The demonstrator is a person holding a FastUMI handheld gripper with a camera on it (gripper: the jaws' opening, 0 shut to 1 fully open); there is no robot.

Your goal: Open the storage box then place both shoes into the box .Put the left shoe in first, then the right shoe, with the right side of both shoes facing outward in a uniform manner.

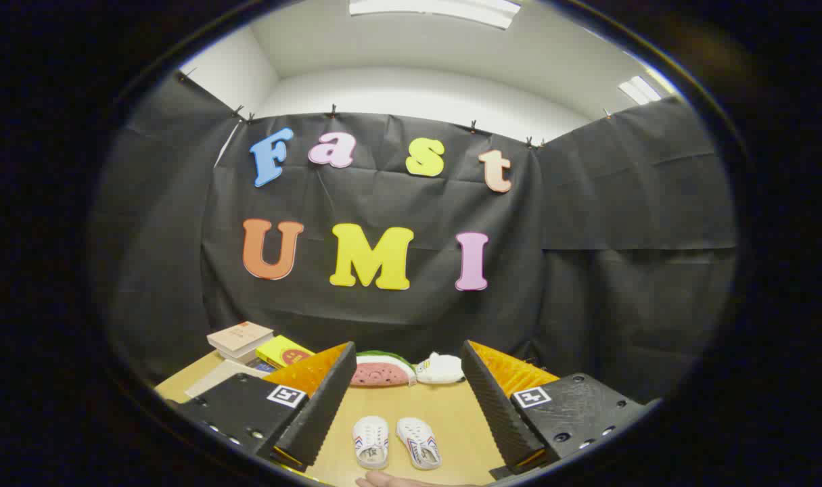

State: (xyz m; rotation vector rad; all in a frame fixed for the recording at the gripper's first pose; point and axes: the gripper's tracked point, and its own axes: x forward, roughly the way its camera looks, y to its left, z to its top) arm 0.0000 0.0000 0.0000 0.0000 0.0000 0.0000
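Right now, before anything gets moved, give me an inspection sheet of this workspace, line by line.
Surface: tan wooden table, bare around the shoes.
Job's things: two white shoes side by side, flat on the table, between and just ahead of the fingers; storage box nothing seen.
Clutter: stacked books and a yellow book beyond the fingers; a watermelon-slice toy and a small white plush at the table's far edge.
Grippers: gripper open, fingers wide apart, holding nothing.
Cables: nothing seen.
Surroundings: black cloth wall, white ceiling with lights; a hand at the table's near edge.
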